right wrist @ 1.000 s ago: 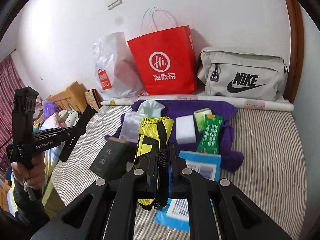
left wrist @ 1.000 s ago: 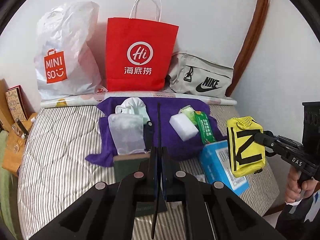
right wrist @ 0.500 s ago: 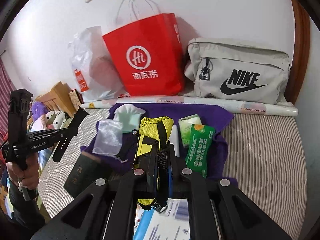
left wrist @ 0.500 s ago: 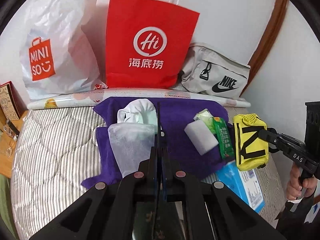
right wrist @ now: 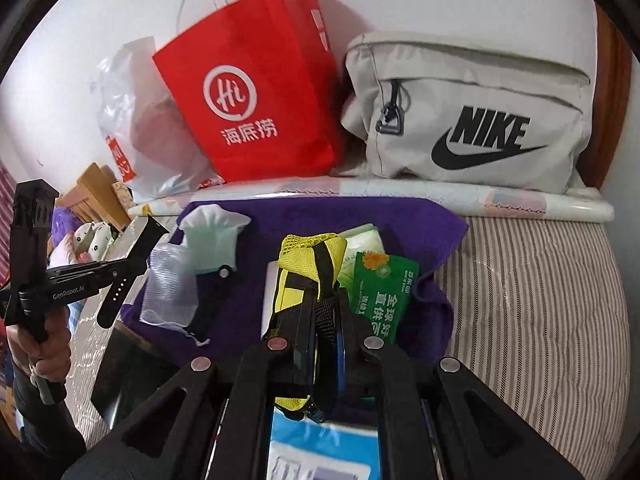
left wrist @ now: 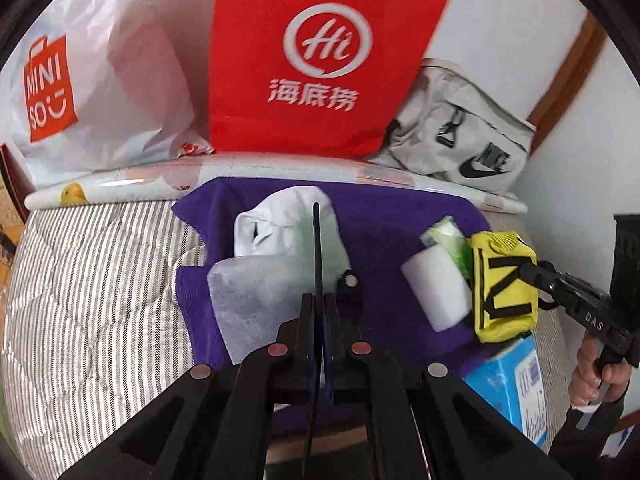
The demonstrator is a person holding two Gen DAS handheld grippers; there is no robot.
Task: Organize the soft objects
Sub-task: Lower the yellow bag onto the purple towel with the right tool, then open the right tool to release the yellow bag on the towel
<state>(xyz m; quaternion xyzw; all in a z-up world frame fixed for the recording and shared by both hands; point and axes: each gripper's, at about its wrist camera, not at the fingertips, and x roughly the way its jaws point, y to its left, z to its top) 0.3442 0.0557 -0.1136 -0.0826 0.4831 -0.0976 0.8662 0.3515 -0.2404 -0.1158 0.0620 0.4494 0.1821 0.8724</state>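
Where fingers (right wrist: 320, 344) grip, yellow pouch (right wrist: 308, 264) hidden

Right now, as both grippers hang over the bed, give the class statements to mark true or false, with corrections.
1. The right gripper grips the yellow pouch. True.
2. The red paper bag lies flat on the purple towel. False: it stands upright behind the towel.
3. The left gripper is open and empty. False: it is shut on a black strap.
4. The white sponge rests on the purple towel. True.
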